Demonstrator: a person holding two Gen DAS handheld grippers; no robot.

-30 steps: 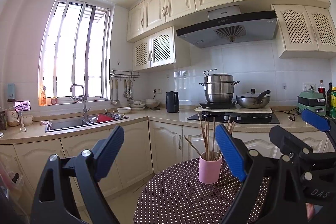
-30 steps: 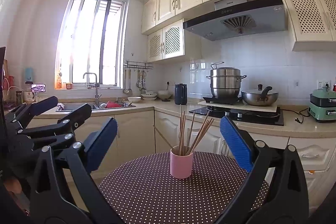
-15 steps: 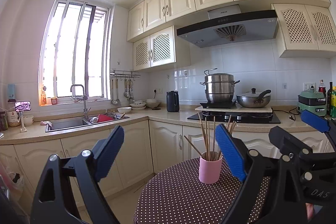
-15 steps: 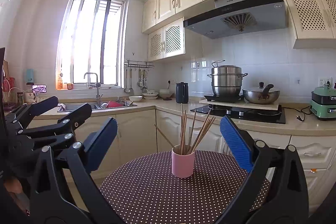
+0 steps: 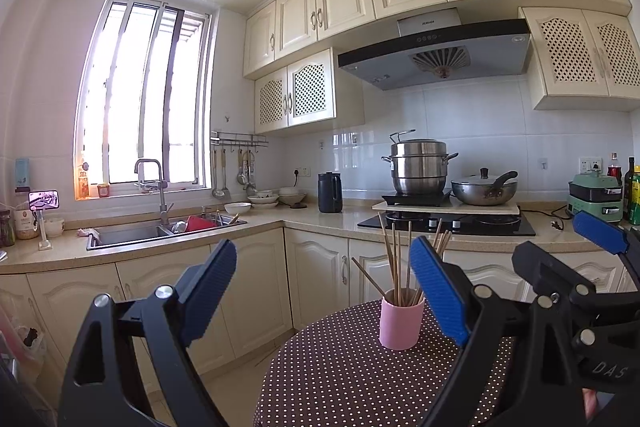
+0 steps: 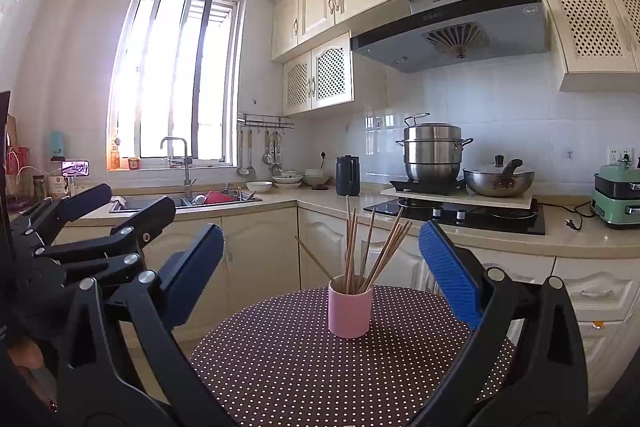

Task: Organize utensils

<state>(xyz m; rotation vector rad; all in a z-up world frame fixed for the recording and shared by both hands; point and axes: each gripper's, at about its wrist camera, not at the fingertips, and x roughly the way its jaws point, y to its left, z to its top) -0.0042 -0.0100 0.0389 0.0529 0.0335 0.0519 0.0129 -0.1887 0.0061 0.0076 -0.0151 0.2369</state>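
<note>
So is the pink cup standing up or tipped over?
Standing up. The pink cup sits flat on the dotted table, with the chopsticks poking out the top.

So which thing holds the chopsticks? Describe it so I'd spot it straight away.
Find the round dotted table in front of the kitchen counter. The only thing standing on it is a small pink cup with wooden chopsticks fanning out of its top.

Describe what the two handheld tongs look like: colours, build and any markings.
Both tongs share one design. The left tongs and right tongs have glossy black plastic arms with triangular cut-outs, joined by silver rivets. Each finger ends in a long blue pad with a ribbed face. White lettering, seemingly "DAS", marks the right tongs' body in the left view. No cables or sleeves show.
</note>
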